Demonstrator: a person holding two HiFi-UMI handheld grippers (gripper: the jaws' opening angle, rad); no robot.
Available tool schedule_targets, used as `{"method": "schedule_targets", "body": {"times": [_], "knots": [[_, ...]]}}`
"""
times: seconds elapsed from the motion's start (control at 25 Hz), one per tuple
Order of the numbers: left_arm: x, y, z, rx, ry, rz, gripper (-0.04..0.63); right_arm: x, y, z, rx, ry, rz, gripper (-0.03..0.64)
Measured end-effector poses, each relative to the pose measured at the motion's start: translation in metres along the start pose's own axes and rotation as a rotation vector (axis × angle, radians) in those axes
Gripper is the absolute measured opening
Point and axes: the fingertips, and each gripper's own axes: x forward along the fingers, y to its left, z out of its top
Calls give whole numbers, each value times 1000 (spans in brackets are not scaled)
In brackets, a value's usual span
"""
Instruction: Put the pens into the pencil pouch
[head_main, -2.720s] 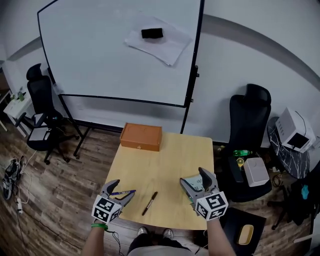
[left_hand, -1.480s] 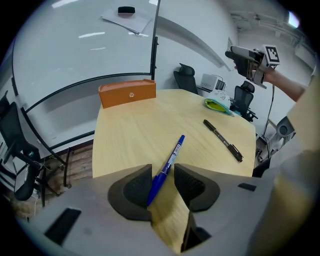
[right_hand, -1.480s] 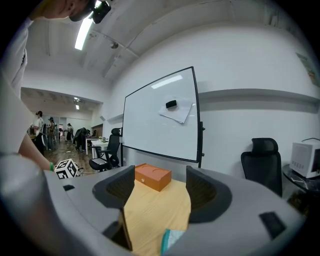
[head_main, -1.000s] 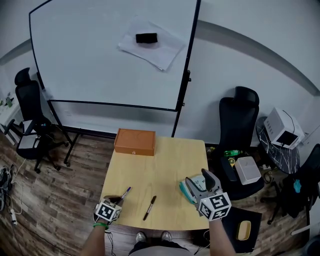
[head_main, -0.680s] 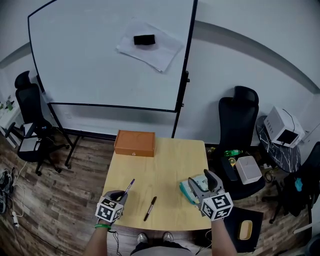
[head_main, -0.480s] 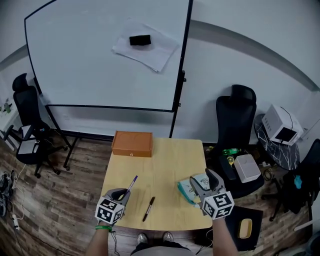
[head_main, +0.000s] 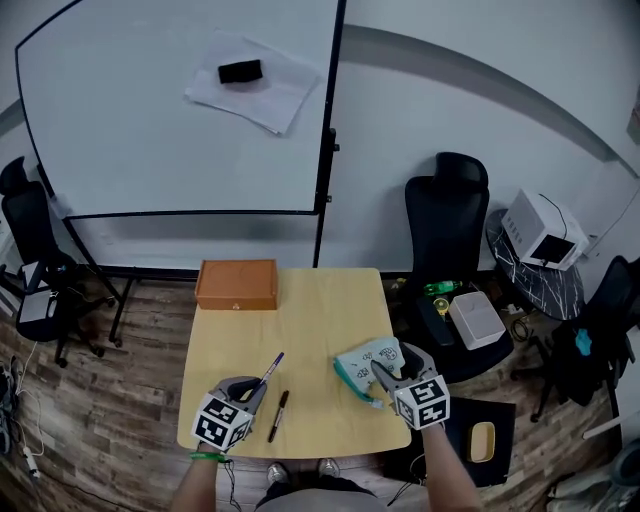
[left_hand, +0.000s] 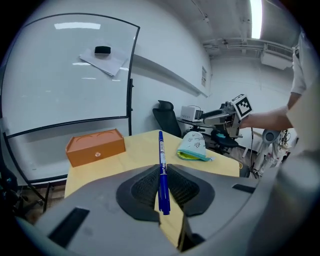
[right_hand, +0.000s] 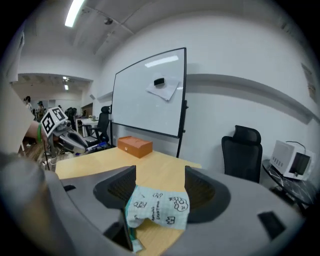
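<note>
There were two pens: one blue pen (head_main: 268, 368) and one black pen (head_main: 278, 415). There was one pouch (head_main: 362, 362). There were two grippers, a left gripper (head_main: 250, 385) and a right gripper (head_main: 385, 370). There was one table (head_main: 310, 320) and one orange box (head_main: 237, 285). There was one whiteboard (head_main: 150, 130) and one black eraser (head_main: 240, 71). Two black chairs showed clearly, one chair (head_main: 441, 205) and another chair (head_main: 25, 215). There were two white boxes, a big white box (head_main: 540, 225) and a small white box (head_main: 475, 318). There was one green bottle (head_main: 440, 288).
</note>
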Motion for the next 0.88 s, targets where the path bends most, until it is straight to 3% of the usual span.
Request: {"method": "schedule_targets", "body": {"times": [0.4, 0.68, 0.88], "knots": [[15, -25, -9, -9, 32, -51, 49, 24, 6, -85, -12, 257, 40, 273], [13, -26, -13, -25, 39, -41, 49, 31, 9, -96, -102, 328, 32, 123], [10, -25, -13, -26, 36, -39, 49, 31, 4, -92, -97, 318, 10, 26]]}}
